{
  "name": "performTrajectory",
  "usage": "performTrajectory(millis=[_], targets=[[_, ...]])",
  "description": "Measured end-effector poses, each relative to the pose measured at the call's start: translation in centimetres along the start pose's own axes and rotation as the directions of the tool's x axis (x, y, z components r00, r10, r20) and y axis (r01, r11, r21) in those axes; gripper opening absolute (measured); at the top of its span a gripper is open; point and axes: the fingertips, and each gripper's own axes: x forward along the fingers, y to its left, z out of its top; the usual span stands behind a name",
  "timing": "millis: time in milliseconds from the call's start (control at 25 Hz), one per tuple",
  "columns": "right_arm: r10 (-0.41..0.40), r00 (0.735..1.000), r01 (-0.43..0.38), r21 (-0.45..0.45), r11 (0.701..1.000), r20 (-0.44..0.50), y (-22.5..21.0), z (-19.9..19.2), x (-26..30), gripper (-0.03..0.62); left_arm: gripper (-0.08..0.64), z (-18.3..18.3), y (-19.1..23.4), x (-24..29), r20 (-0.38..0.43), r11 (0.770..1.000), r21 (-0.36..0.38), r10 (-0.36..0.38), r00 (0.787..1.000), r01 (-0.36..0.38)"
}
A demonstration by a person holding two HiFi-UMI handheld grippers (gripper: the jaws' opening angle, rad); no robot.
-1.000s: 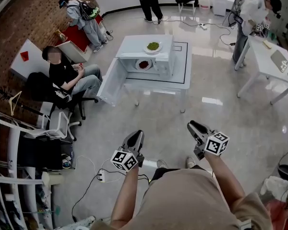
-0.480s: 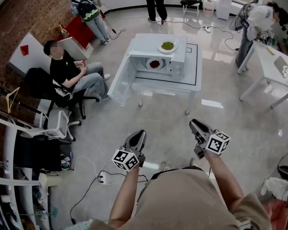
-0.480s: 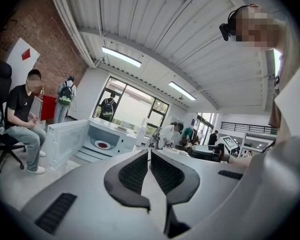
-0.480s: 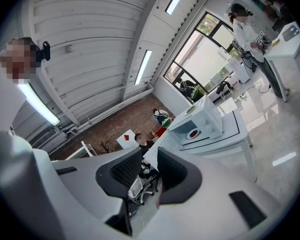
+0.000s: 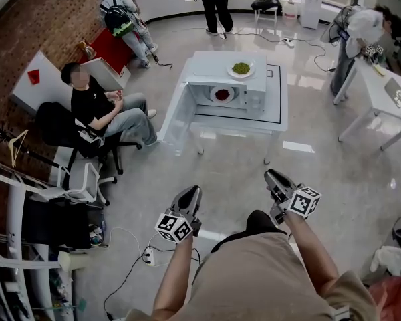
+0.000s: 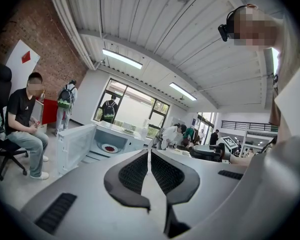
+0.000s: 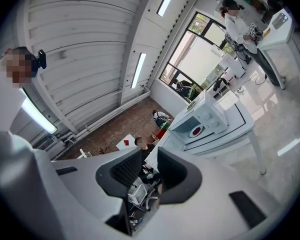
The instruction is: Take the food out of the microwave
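Observation:
A white microwave (image 5: 230,89) stands on a low white table (image 5: 275,112) far ahead, its door (image 5: 177,118) swung open to the left. Inside lies a plate of red food (image 5: 222,94), and a plate of green food (image 5: 241,67) rests on its top. Both grippers hover over the floor well short of the table. My left gripper (image 5: 190,194) has its jaws together and holds nothing. My right gripper (image 5: 275,178) is open and empty. The left gripper view shows the microwave (image 6: 115,141) and red plate (image 6: 109,148) beyond the left gripper (image 6: 149,153). The right gripper view shows the microwave (image 7: 205,118) beyond the right gripper (image 7: 150,151).
A person (image 5: 97,109) sits on a chair left of the table. Others stand at the back, and one stands by a white desk (image 5: 381,95) on the right. A white rack (image 5: 13,206) and floor cables (image 5: 147,254) lie near left.
The microwave and table have slid right and a little nearer in the head view as I walk toward them. Both grippers keep the same pose and jaw gaps.

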Motion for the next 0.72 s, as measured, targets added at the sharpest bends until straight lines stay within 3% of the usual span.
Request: performTrajectory(millis=[320, 720], targets=[[-0.005, 0.999, 0.005, -0.002, 1.0, -0.034, -3.9, 3.8, 4.5, 0.084, 0.008, 3.0, 2.9, 2.8, 0.005, 0.997, 0.009, 0.076, 0.997, -0.076], [0.044, 0.999, -0.045, -0.017, 0.999, -0.03, -5.9, 9.5, 9.7, 0.084, 0.007, 5.8, 4.7, 7.4, -0.02, 0.992, 0.02, 0.127, 0.992, -0.126]])
